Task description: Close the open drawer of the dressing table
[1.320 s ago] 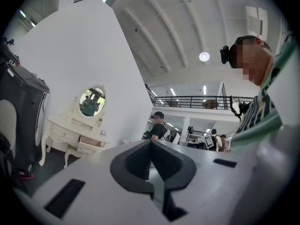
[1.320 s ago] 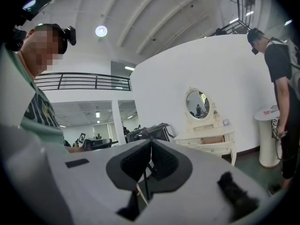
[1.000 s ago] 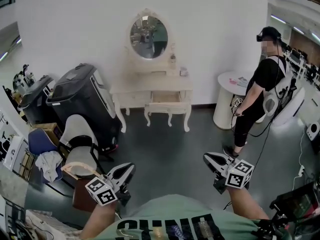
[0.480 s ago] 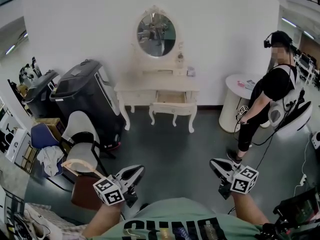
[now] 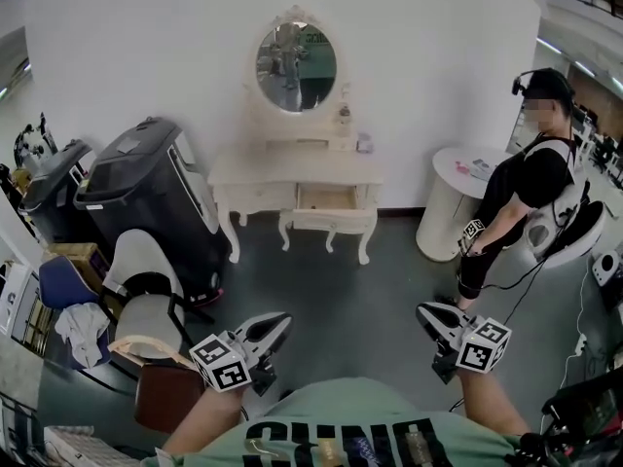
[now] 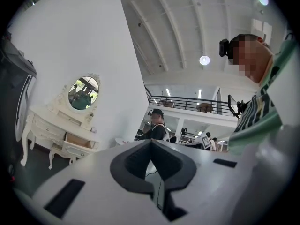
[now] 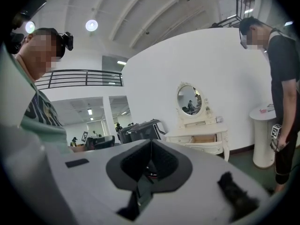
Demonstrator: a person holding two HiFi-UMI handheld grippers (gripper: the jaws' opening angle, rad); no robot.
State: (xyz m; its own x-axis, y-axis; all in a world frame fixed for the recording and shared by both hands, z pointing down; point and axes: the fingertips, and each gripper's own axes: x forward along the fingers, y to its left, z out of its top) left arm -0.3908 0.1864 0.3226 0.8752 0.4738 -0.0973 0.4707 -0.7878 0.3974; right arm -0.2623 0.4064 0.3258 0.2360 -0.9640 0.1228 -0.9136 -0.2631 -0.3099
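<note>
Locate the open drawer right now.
Head view, upper centre: the open drawer sticks out from the dressing table, under the oval mirror, left of the round white table.

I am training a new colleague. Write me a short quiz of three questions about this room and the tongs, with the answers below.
1. True or false: the drawer of the cream-white carved wooden dressing table stands open.
2. In the head view, what stands right of the dressing table? A) a white round pedestal table B) a blue sofa C) a green fridge
3. Fill in: the left tongs and the right tongs are both ____ and hold nothing.
Key: 1 true; 2 A; 3 shut.
</note>
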